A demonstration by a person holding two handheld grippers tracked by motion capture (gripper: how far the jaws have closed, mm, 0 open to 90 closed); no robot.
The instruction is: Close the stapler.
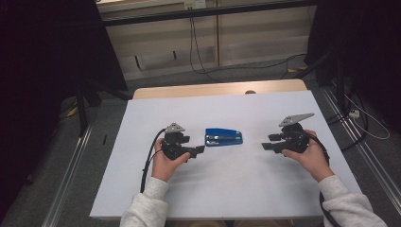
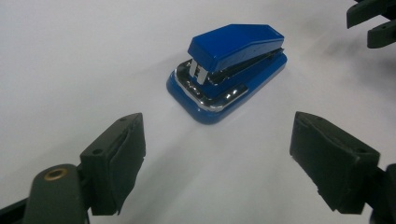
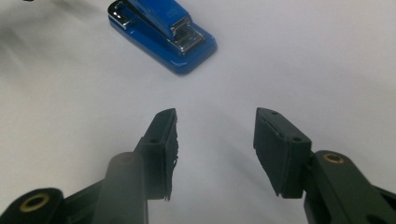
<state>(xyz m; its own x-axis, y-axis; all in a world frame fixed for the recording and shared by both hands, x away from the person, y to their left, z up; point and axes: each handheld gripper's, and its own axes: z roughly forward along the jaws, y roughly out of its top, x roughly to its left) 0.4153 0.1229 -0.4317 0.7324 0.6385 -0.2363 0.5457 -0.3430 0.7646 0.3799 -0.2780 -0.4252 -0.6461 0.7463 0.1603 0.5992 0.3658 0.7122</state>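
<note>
A blue stapler [image 1: 223,136] lies flat on the white table [image 1: 222,189], between my two grippers. My left gripper [image 1: 195,146] sits just left of it, open, jaws pointing at it with nothing between them. In the left gripper view the stapler [image 2: 229,70] lies a short way ahead of the open left gripper [image 2: 217,161]. My right gripper [image 1: 270,143] is farther off to the stapler's right, also open and holding nothing. In the right gripper view the stapler [image 3: 161,32] is ahead and to the upper left of the right gripper [image 3: 215,151].
The table's far edge shows a wooden strip [image 1: 217,88]. Beyond it are cables [image 1: 198,52] on the floor and a pale wall panel. Metal rails [image 1: 71,165] run along the floor on both sides. The other gripper's jaws [image 2: 373,21] show at the top right of the left gripper view.
</note>
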